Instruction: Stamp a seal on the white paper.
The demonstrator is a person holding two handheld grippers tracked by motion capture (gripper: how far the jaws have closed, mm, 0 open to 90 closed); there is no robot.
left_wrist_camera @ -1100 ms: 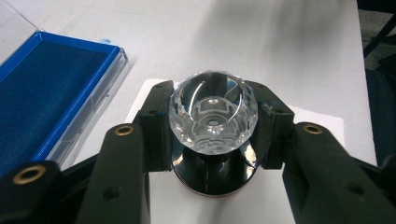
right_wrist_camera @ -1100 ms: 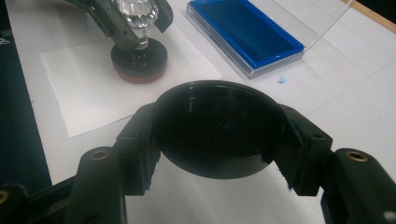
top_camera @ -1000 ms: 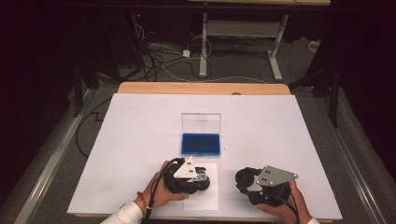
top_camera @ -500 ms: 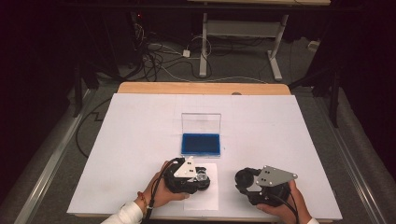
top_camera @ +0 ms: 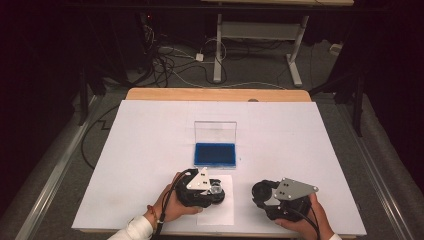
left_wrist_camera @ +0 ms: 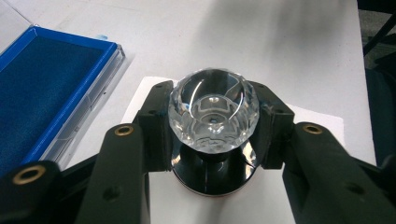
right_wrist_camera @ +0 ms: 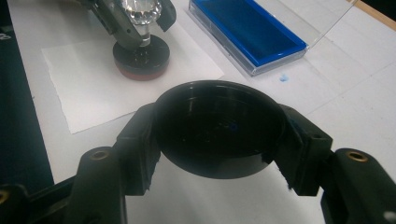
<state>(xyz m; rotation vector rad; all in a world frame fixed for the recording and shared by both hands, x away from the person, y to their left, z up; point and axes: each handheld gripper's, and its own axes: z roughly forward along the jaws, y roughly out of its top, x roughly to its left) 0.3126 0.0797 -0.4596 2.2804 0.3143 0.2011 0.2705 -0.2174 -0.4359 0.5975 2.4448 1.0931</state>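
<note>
The white surface (top_camera: 150,150) is carrying an open blue box (top_camera: 215,154) with its clear lid standing up, and a sheet of white paper (top_camera: 216,212) is lying near the front edge, partly hidden under the left gripper (top_camera: 216,189). That gripper's jaws are squeezing a clear glass knob (left_wrist_camera: 213,114), which is sitting on a round black base (left_wrist_camera: 212,179) on the paper. The right gripper (right_wrist_camera: 219,140) is gripping a black round cup (right_wrist_camera: 218,126) just beside the paper, its dark inside hard to make out.
</note>
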